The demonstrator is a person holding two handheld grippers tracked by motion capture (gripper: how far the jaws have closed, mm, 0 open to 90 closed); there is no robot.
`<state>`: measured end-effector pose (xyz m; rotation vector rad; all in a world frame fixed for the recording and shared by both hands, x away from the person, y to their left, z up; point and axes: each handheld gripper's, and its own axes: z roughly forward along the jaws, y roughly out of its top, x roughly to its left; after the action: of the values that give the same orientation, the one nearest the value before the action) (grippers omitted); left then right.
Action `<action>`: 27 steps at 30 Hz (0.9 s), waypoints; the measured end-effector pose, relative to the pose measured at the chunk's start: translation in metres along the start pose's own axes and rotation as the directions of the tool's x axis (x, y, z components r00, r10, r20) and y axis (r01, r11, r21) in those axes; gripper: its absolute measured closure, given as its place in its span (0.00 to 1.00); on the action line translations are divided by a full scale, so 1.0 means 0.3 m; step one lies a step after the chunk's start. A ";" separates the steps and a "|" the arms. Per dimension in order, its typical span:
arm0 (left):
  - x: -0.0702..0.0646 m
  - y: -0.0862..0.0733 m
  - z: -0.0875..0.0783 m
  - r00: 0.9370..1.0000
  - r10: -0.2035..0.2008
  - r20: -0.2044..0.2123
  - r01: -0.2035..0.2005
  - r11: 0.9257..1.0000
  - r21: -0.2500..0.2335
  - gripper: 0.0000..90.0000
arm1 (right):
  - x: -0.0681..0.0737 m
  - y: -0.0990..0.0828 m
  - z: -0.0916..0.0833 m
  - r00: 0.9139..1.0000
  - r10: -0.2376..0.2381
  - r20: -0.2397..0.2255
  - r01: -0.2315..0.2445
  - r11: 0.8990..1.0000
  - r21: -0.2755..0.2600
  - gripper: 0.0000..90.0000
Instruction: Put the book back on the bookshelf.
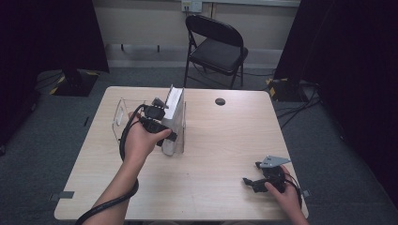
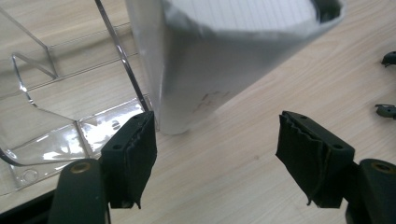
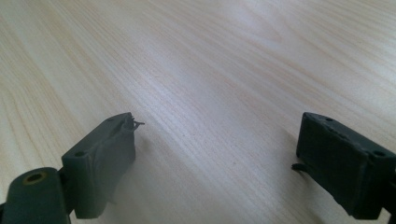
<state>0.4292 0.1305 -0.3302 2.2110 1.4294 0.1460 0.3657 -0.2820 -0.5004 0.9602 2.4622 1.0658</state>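
A clear acrylic stand (image 1: 119,119) sits on the left half of the wooden table (image 1: 220,140). A grey-covered booklet (image 1: 174,117) with lined white pages stands upright at the stand's right end. My left gripper (image 1: 162,119) is held against the booklet's left side. In the left gripper view the jaws (image 2: 215,154) stand apart with bare table between them. The booklet's lower corner (image 2: 187,102) lies just beyond the pads, and the clear stand (image 2: 56,135) is to its left. My right gripper (image 1: 251,174) rests near the table's front right corner, its jaws (image 3: 219,149) wide apart over bare wood.
A black folding chair (image 1: 216,44) stands behind the table's far edge. A small dark round grommet (image 1: 219,101) sits in the tabletop near the back. Dark curtains hang at both sides. Cables lie on the floor at the right (image 1: 300,105).
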 end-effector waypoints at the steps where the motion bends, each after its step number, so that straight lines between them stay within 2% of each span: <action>1: 0.001 -0.004 0.002 1.000 0.003 0.001 -0.003 1.000 -0.002 0.31 | 0.000 0.000 0.000 1.000 0.000 0.000 0.000 1.000 0.000 0.12; 8: -0.009 -0.026 0.018 1.000 0.015 0.026 -0.014 1.000 -0.001 0.32 | 0.000 0.000 0.000 1.000 -0.001 0.000 0.001 1.000 0.000 0.12; 11: -0.014 -0.037 0.028 0.999 0.036 0.040 -0.036 0.999 0.000 0.32 | 0.000 0.000 0.000 1.000 -0.001 -0.001 0.001 1.000 0.000 0.12; 19: -0.023 -0.058 0.050 0.998 0.045 0.049 -0.045 0.999 0.000 0.31 | 0.000 0.000 0.000 1.000 0.000 0.000 0.000 1.000 0.000 0.12; 27: -0.057 -0.076 0.078 0.993 0.092 0.072 -0.092 0.996 0.000 0.29 | 0.000 0.000 0.000 1.000 -0.001 0.000 0.001 1.000 -0.001 0.12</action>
<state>0.4111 0.1147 -0.3581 2.2623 1.2905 0.0948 0.3657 -0.2821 -0.5004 0.9580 2.4621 1.0664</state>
